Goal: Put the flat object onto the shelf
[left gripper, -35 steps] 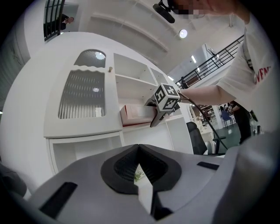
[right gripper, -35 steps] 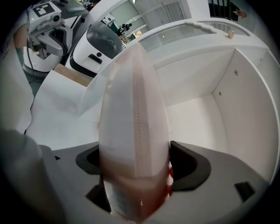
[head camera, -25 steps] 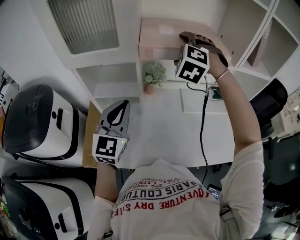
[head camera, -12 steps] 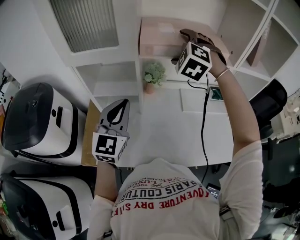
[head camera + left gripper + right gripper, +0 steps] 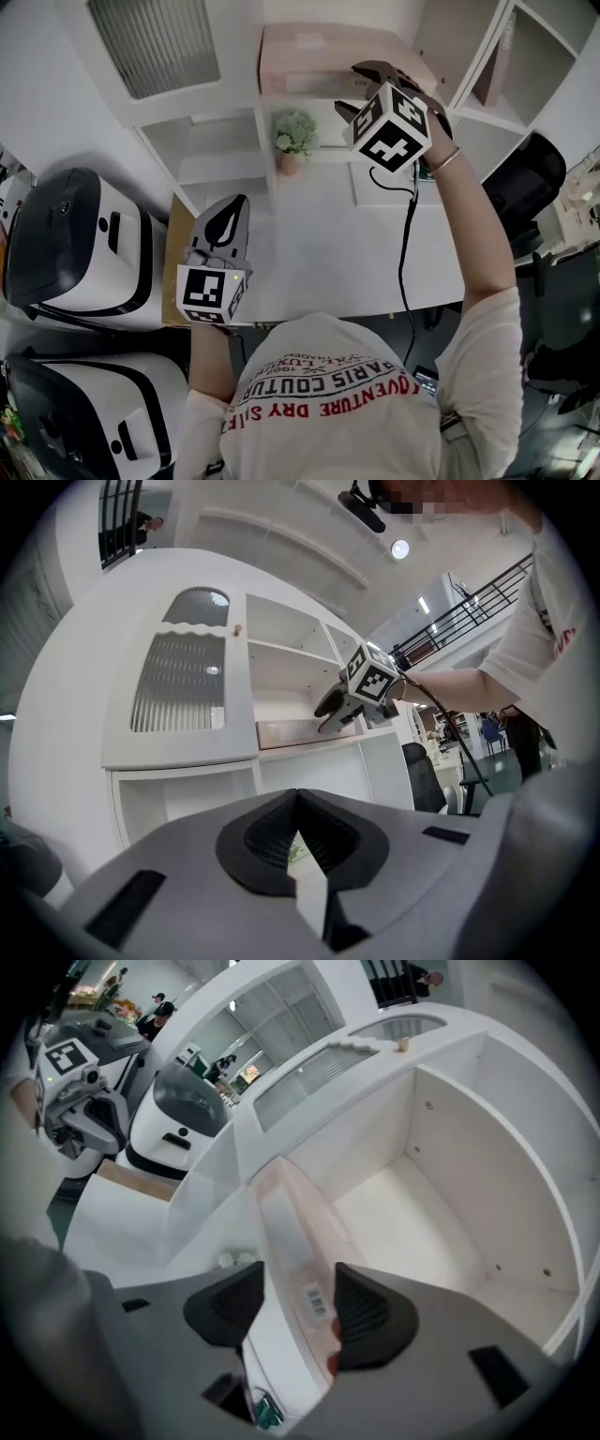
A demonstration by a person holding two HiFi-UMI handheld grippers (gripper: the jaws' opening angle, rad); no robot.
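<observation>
The flat object is a pale pink box (image 5: 314,52) lying on the white shelf (image 5: 309,98); it also shows in the left gripper view (image 5: 286,731). My right gripper (image 5: 361,89) is raised to the box's front right edge. In the right gripper view the box's edge (image 5: 291,1213) runs between the jaws (image 5: 300,1283). The jaws are closing, with a gap still showing beside the left pad (image 5: 230,1307). My left gripper (image 5: 225,225) hangs low over the desk's left side, shut with nothing in it (image 5: 298,799).
A small potted plant (image 5: 293,141) stands on the white desk (image 5: 319,253) under the shelf. Two large white and black machines (image 5: 75,244) stand at the left. An office chair (image 5: 525,178) is at the right. The shelf compartment (image 5: 422,1194) beyond the box is bare.
The right gripper has tilted and drawn back a little along the box's edge. The box stays lying on the shelf. The left gripper has barely moved.
</observation>
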